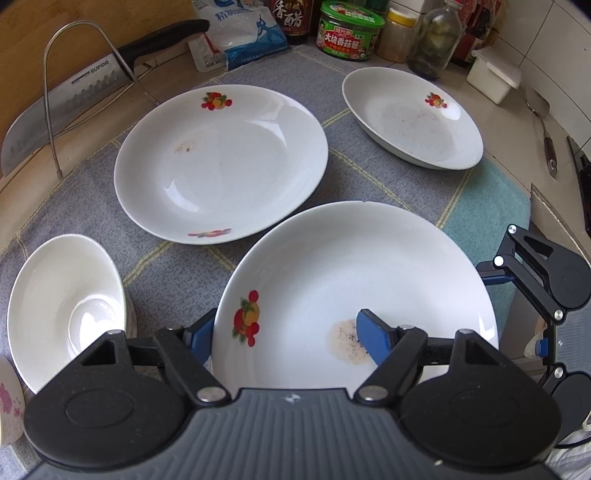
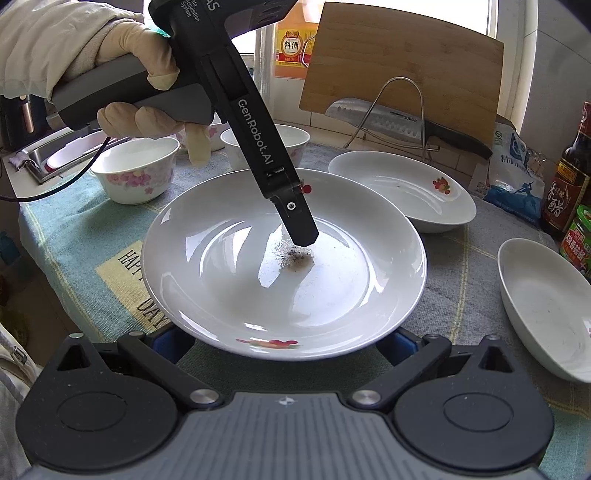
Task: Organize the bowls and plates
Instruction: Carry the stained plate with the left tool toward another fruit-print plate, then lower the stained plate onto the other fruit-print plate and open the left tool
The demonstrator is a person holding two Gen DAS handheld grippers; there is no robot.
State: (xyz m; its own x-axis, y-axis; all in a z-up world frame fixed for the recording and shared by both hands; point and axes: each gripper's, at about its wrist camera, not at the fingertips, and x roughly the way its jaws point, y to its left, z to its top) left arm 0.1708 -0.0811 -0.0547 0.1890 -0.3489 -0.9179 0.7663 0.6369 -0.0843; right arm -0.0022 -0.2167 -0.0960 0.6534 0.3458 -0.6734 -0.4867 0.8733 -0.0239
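A checked blue-grey cloth (image 1: 369, 177) covers the counter and carries all the crockery; a bamboo cutting board (image 2: 402, 59) leans behind a wire rack (image 2: 402, 110) that holds a cleaver (image 2: 380, 118); nearest both cameras sits the large white plate with a fruit print and a dark crumb stain (image 1: 354, 280), and the left gripper (image 1: 288, 339) is clamped on its rim, one blue pad inside the dish beside the stain, the other under the outer edge; the right gripper (image 2: 284, 343) has its blue fingers spread at either side below the plate's near rim, and whether they press on it I cannot tell; a second fruit-print plate (image 1: 221, 162) lies just behind, apart from the first; a smaller deep plate (image 1: 413, 118) rests well off to the right; a plain white bowl (image 1: 66, 310) stands tilted at the left; two floral bowls (image 2: 136, 170) stand near the gloved hand (image 2: 140, 88); a green-lidded jar (image 1: 349, 31) stands along the wall.
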